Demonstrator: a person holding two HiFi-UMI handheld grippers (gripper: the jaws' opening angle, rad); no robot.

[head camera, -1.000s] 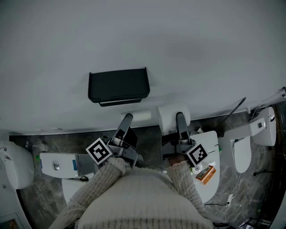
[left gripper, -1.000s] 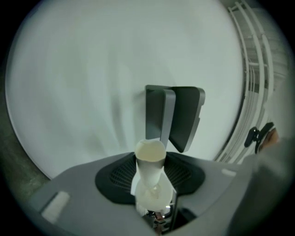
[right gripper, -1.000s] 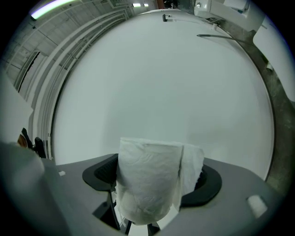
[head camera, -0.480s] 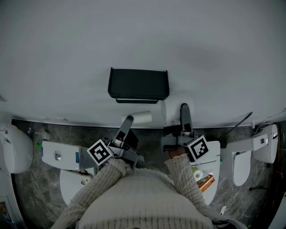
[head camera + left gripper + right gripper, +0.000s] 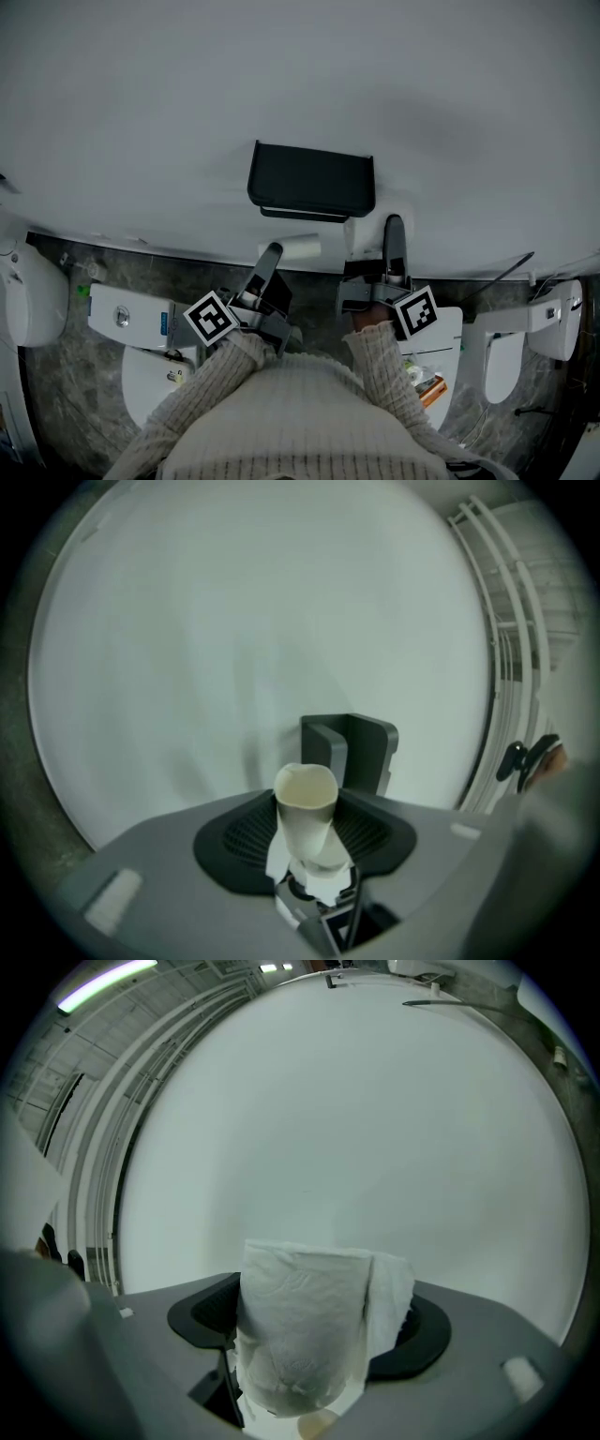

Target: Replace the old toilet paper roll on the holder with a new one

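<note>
A black toilet paper holder (image 5: 312, 180) hangs on the white wall and carries no roll; it also shows as a dark bracket (image 5: 352, 752) ahead in the left gripper view. My left gripper (image 5: 271, 253) is shut on the old roll (image 5: 292, 247), a nearly bare cardboard tube (image 5: 305, 819) with a scrap of paper, below and left of the holder. My right gripper (image 5: 394, 227) is shut on the new full white roll (image 5: 360, 234), just under the holder's right end. In the right gripper view the full roll (image 5: 307, 1330) fills the space between the jaws.
Dark marble floor runs along the wall's foot. A white toilet (image 5: 33, 298) stands at the far left, a white tank and bowl (image 5: 141, 323) beside it. Another white toilet (image 5: 448, 337) with an orange packet (image 5: 433, 389) is at the right, and one more fixture (image 5: 553, 319) further right.
The holder has slid to the right in the head view. My right gripper has risen with the new roll to just under the holder. The left gripper still holds the old tube.
</note>
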